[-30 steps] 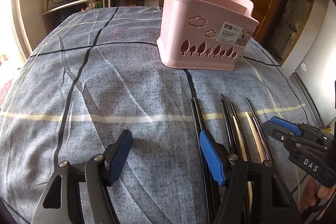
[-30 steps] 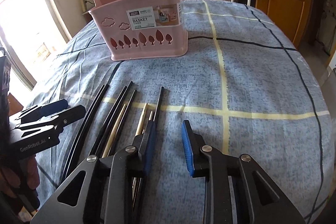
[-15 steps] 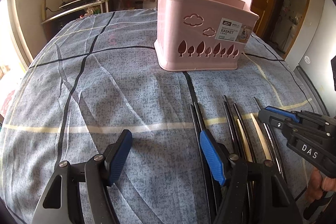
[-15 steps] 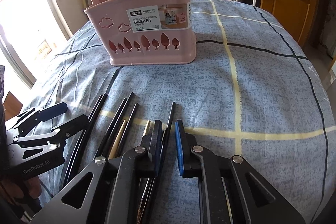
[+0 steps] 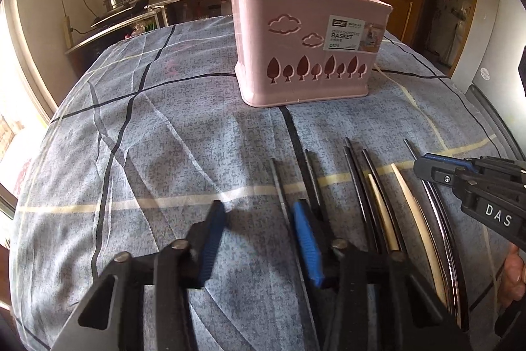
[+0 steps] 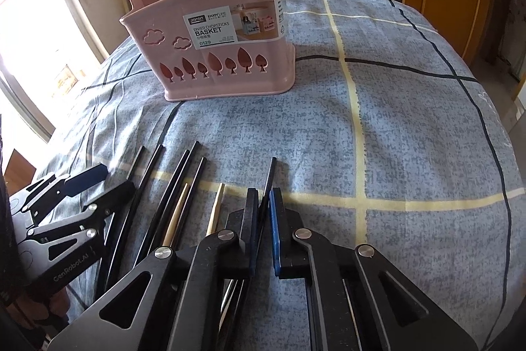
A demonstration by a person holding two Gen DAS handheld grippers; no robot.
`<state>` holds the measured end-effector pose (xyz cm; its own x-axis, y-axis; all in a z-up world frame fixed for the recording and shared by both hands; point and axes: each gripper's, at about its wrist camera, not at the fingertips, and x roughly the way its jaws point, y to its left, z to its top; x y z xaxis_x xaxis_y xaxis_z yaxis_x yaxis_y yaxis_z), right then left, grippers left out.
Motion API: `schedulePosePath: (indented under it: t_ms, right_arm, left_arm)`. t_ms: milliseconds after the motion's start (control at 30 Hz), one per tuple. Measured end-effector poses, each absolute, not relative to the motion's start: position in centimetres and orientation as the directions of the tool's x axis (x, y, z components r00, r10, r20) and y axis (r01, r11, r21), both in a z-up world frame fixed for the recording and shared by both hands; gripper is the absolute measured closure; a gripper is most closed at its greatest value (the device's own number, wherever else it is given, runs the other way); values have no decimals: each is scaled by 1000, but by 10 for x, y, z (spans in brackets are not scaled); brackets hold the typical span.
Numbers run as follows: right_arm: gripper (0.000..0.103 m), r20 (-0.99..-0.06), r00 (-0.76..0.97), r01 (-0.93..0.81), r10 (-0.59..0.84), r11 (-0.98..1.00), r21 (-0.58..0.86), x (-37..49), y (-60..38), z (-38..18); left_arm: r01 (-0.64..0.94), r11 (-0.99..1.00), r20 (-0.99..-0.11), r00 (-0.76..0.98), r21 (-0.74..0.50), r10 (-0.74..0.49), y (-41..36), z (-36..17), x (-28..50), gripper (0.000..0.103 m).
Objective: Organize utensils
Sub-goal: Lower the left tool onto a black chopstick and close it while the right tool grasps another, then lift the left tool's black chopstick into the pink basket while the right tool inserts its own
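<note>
My right gripper (image 6: 263, 219) just pinched shut on a black chopstick (image 6: 270, 176) lying w/ the others before the basket (image 6: 210, 32); left gripper (image 5: 259, 239) closing on nothing yet, so lift's next.

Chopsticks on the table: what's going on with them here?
A person holds a tool in each hand over a row of chopsticks lying on the blue checked cloth, in front of the pink basket. The right tool is closing its jaws on the rightmost black chopstick. The left tool is closing too, its jaws apart, with the leftmost black chopstick between them. No chopstick shows in the basket yet.
</note>
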<state>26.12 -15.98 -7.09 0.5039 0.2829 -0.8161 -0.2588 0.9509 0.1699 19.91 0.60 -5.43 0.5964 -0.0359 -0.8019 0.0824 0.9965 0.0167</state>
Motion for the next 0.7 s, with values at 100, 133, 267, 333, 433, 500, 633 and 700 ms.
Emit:
schedulePosePath:
  t_ms: [100, 133, 267, 333, 433, 500, 633, 700]
  right_arm:
    - [96, -829, 494, -270, 263, 952, 141, 256, -156, -70]
    - [96, -836, 488, -277, 252, 953, 126, 255, -154, -70]
    - [96, -852, 470, -295, 229, 951, 93, 254, -149, -70]
    - [96, -853, 462, -298, 241, 949, 107, 258, -150, -70]
    - [97, -844, 446, -288, 299, 940, 181, 263, -158, -69]
    - [97, -831, 446, -282, 333, 933, 223, 264, -164, -68]
    - [98, -801, 450, -265, 395, 916, 302, 265, -176, -61]
    - [98, -790, 453, -258, 414, 909, 329, 266, -181, -59]
  left_arm:
    - [83, 996, -803, 595, 31, -24, 3, -54, 196, 72]
    - [81, 996, -805, 594, 35, -20, 2, -54, 195, 72]
    - [93, 995, -810, 586, 46, -18, 1, -53, 197, 74]
    - [112, 993, -812, 582, 30, -42, 1, -53, 199, 80]
    - [97, 995, -816, 576, 18, -42, 6, -52, 202, 95]
    - [87, 996, -820, 568, -24, -70, 11, -51, 204, 95]
    - [82, 994, -824, 558, -67, -101, 18, -50, 205, 96]
    - [81, 994, -824, 557, -69, -103, 18, -50, 205, 96]
